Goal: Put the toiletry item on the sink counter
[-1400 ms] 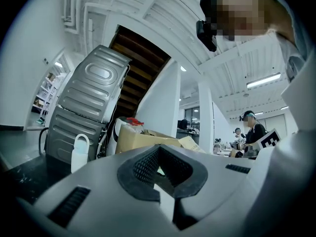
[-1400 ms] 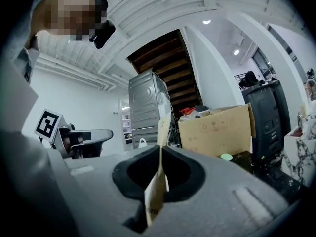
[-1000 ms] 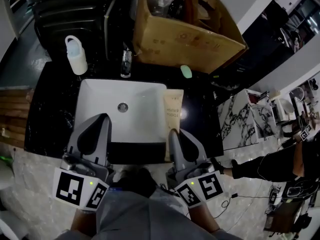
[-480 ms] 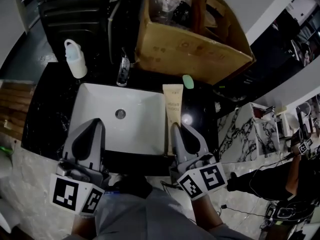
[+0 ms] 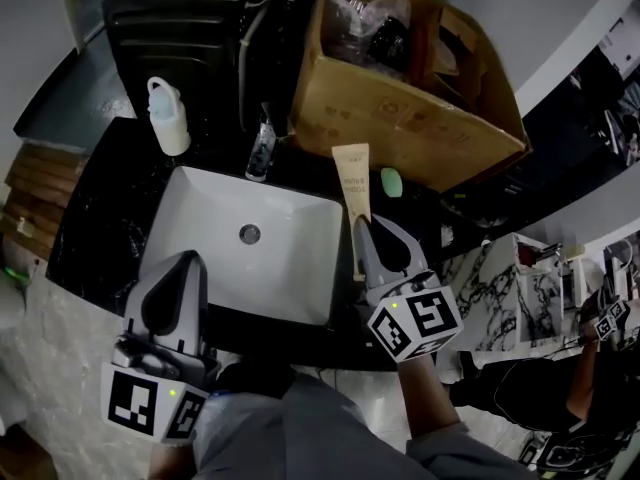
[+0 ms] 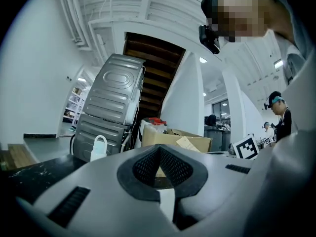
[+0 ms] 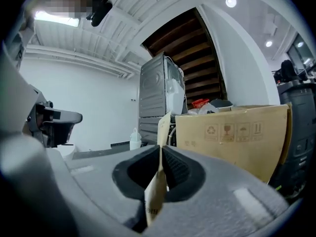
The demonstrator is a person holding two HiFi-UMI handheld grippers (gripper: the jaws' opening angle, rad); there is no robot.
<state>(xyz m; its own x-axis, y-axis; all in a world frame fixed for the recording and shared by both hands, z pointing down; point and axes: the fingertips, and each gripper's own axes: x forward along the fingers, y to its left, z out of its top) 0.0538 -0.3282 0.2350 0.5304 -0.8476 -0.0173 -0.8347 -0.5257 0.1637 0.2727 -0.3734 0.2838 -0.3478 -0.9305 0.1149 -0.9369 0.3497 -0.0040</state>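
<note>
Tube (image 5: 351, 178) pinched tight in right gripper (image 5: 368, 226) fingers, above worktop (image 5: 95, 233) beside sink (image 5: 290, 258); left gripper (image 5: 188, 260) fingers closed, empty.

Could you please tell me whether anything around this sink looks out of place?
A large cardboard box crammed with plastic bottles sits right behind the white basin, crowding the black counter. Nothing looks spilled or broken.

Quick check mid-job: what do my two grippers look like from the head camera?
Both the left gripper and right gripper are grey, tapering shells with dark teardrop openings and black ribbed pads. Each carries a white cube with black square markers and a small green light.
</note>
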